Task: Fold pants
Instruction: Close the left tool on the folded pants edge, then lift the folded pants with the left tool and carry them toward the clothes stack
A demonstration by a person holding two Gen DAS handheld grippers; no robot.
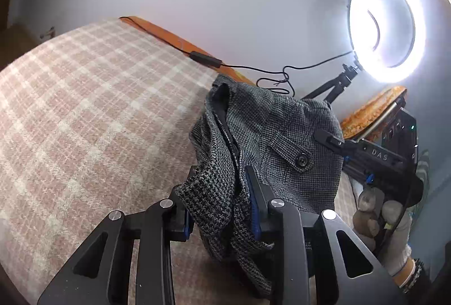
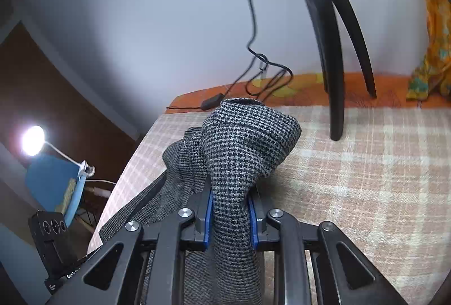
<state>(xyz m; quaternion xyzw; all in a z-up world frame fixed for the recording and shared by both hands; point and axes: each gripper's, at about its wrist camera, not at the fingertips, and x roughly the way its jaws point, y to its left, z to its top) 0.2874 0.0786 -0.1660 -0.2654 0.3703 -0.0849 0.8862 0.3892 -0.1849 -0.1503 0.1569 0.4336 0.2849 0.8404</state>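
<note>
A bed with a pink checked blanket (image 1: 84, 108) sits by a pale wall, with a bright ring light (image 1: 386, 26) at its far side. The left gripper (image 1: 222, 203) pinches the gray pants (image 1: 270, 130) — lifted above the blanket. The right gripper (image 2: 229, 216) squeezes another bunch of them. Only the right view shows a small lamp (image 2: 33, 140) and blue chair (image 2: 53, 186) — far left.
</note>
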